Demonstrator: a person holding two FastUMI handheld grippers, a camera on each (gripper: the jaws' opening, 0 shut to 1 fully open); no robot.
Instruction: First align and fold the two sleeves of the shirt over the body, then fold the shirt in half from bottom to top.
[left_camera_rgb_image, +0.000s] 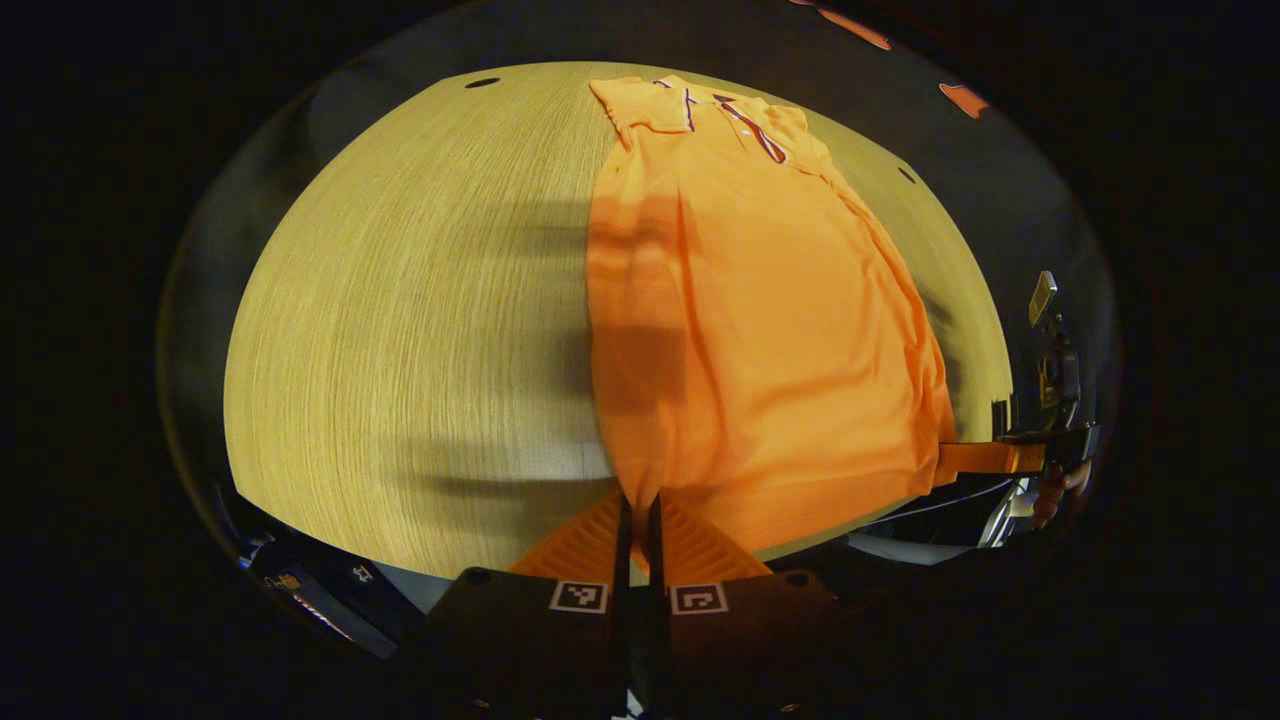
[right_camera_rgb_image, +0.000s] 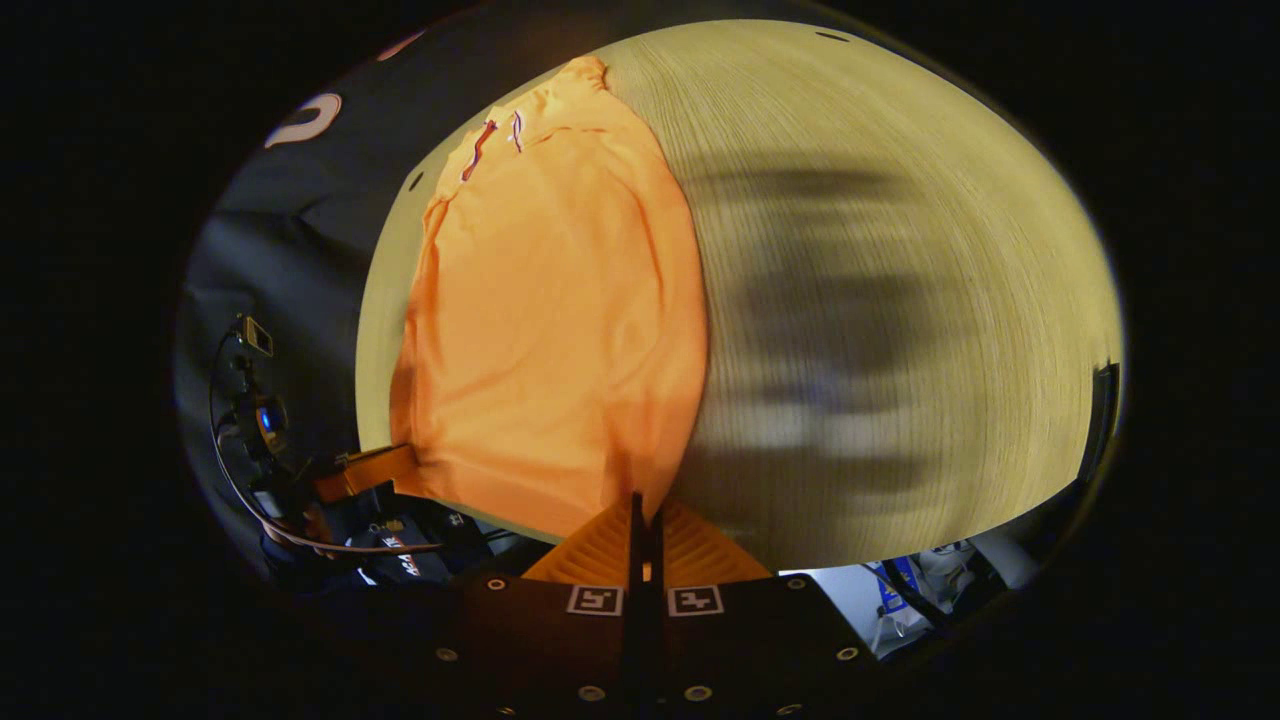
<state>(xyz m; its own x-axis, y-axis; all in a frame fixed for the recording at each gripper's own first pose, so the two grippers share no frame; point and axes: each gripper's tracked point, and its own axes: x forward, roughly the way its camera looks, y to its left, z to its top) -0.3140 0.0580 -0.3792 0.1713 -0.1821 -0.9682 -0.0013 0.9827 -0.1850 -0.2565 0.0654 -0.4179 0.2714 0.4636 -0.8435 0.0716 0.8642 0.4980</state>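
Note:
An orange polo shirt (left_camera_rgb_image: 760, 320) lies lengthwise on the wooden table (left_camera_rgb_image: 400, 330), narrowed to a long strip, its collar (left_camera_rgb_image: 740, 115) at the far end. My left gripper (left_camera_rgb_image: 640, 512) is shut on the near hem corner at the table's front edge. Far right in this view, the right gripper (left_camera_rgb_image: 985, 457) pinches the other hem corner, a hand (left_camera_rgb_image: 1062, 488) behind it. In the right gripper view the shirt (right_camera_rgb_image: 550, 320) runs away to its collar (right_camera_rgb_image: 490, 135); my right gripper (right_camera_rgb_image: 645, 515) is shut on its hem corner, and the left gripper (right_camera_rgb_image: 375, 466) grips the opposite corner.
Bare tabletop (right_camera_rgb_image: 900, 300) stretches wide beside the shirt, crossed by blurred shadows. A small dark hole (left_camera_rgb_image: 482, 82) marks the table's far corner. Cables and bags (right_camera_rgb_image: 900, 590) lie below the front edge. The dark cloth wall (right_camera_rgb_image: 280, 250) stands behind the table.

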